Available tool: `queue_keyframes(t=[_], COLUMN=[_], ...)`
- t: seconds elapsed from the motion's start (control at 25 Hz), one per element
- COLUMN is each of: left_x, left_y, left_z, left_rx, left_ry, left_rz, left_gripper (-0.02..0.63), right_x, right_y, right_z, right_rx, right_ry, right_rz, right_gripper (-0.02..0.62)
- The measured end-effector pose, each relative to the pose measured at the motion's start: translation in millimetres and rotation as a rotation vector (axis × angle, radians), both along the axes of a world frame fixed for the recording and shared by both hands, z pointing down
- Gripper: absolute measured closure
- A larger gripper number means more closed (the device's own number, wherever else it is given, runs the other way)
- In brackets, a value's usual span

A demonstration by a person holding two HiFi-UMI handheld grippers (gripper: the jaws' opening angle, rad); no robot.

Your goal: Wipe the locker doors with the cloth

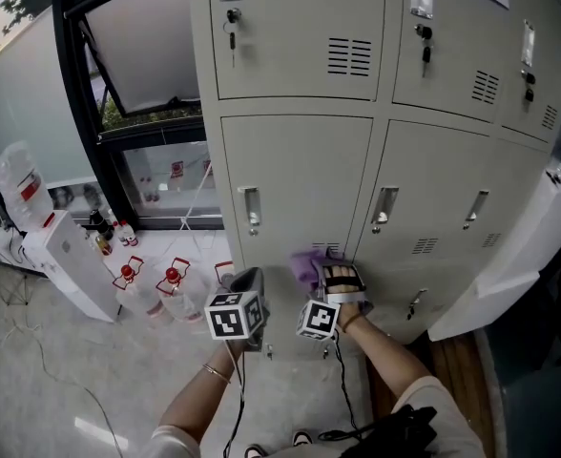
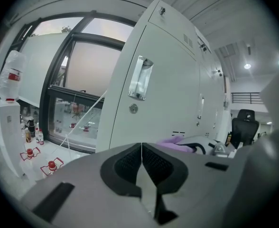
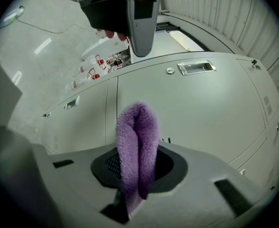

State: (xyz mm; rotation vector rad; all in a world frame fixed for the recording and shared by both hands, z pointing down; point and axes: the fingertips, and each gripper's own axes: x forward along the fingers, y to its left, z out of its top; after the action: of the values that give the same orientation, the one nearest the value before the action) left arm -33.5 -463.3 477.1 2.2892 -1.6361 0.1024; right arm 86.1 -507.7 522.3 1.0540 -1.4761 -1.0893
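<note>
Grey locker doors [image 1: 300, 189] fill the head view, each with a recessed handle [image 1: 252, 208]. My right gripper [image 1: 338, 277] is shut on a purple cloth [image 1: 306, 265], which lies against the lower part of the middle-row door near its vent slots. In the right gripper view the folded cloth [image 3: 135, 146] stands up between the jaws, close to a locker door [image 3: 196, 108]. My left gripper [image 1: 247, 282] hangs shut and holds nothing, low beside the same door; its view shows the door [image 2: 163, 94] and the cloth [image 2: 175, 143] off to the right.
A window [image 1: 137, 93] with a black frame stands left of the lockers. Below it are a white appliance [image 1: 71, 265], a large water jug [image 1: 18, 184] and several red-capped bottles [image 1: 152, 284] on the floor. An open white locker door [image 1: 519, 256] juts out at right.
</note>
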Motion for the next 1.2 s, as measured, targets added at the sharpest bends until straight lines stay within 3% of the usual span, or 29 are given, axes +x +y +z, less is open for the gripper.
queue_keyframes(t=[0.52, 0.88, 1.2], left_x=[-7.8, -4.6, 0.0], left_y=[-1.4, 4.5, 20.4], left_z=[24.3, 23.0, 19.8], left_rx=[-0.057, -0.037, -0.003], left_ry=[-0.005, -0.038, -0.087], left_rz=[-0.024, 0.012, 0.002], left_gripper=[0.597, 0.597, 0.597], right_x=[-6.2, -13.8, 4.7], right_y=[2.7, 38.5, 65.5], right_z=[39.3, 19.8, -8.3], right_rx=[-0.090, -0.186, -0.222], right_ry=[-0.036, -0.346, -0.635], right_rz=[0.005, 0.033, 0.145], right_gripper=[0.532, 0.532, 0.532])
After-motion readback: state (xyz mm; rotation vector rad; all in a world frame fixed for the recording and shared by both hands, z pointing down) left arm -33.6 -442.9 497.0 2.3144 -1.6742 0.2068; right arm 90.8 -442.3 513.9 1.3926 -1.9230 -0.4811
